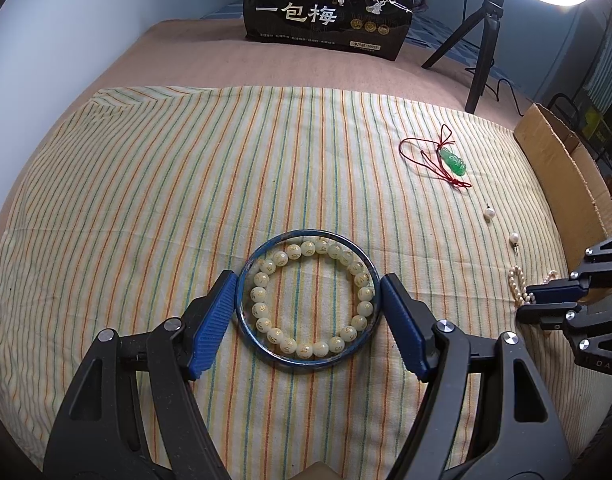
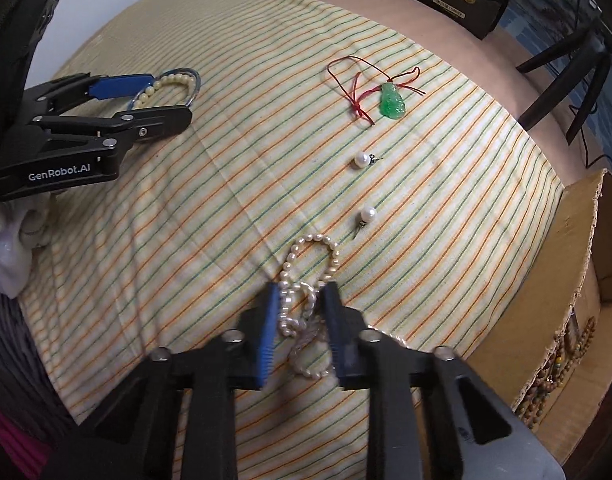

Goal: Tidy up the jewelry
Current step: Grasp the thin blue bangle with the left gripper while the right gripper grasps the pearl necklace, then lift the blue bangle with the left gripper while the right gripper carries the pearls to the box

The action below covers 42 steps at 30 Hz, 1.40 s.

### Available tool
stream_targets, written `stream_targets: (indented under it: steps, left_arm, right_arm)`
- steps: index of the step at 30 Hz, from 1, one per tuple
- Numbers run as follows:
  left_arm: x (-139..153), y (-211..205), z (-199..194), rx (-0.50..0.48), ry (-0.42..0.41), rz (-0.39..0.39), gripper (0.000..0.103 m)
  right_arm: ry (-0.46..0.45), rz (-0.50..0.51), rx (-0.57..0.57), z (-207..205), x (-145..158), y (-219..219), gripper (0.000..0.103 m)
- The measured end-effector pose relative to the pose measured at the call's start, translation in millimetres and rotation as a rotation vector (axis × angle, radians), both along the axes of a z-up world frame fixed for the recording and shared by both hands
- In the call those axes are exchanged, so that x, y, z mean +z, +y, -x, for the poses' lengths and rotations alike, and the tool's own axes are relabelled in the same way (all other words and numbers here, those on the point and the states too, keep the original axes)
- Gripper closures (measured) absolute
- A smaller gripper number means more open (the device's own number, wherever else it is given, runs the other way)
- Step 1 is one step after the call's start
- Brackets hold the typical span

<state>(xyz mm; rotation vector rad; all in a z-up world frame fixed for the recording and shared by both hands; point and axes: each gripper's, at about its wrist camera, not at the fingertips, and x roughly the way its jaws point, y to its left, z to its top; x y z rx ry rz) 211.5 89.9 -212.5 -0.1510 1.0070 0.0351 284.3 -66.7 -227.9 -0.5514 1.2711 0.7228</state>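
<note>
A blue bangle (image 1: 306,234) lies flat on the striped cloth (image 1: 146,200) with a pale beaded bracelet (image 1: 320,247) coiled inside it. My left gripper (image 1: 308,280) spans the bangle, and its blue pads press the rim from both sides. In the right wrist view, my right gripper (image 2: 301,288) points steeply down at the cloth. It is shut on a bunched pearl strand (image 2: 318,240), whose loop spills out ahead of the fingers. The right gripper (image 1: 526,303) also shows at the right edge of the left wrist view, at the pearl strand (image 1: 516,280).
A green jade pendant on red cord (image 2: 392,102) and two pearl earrings (image 2: 361,159) (image 2: 368,213) lie on the cloth beyond the pearls. An open cardboard box (image 2: 566,280) holding beaded items stands at the right. A black snack bag (image 1: 326,4) and a tripod (image 1: 482,40) stand behind.
</note>
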Motion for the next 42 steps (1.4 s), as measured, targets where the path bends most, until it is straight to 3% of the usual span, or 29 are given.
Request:
stream_targets:
  steps: [10,25,42]
  left_arm:
    - [13.4,6.4,7.8,0.030,-0.026,0.029,0.029]
    - [56.4,4.5,29.3,0.027,-0.099,0.021,0.029]
    - [93.8,-34.0,37.0,-0.050,-0.163,0.043,0.029]
  right_arm:
    - [-0.046,-0.056,-0.065,19.9,7.9,-8.1,0.097]
    - [-0.109,-0.198,-0.135,48.1,62.2,-32.9,0.101]
    - [-0.189,-0.381,-0.236,58.7,123.9,-84.3,0.101]
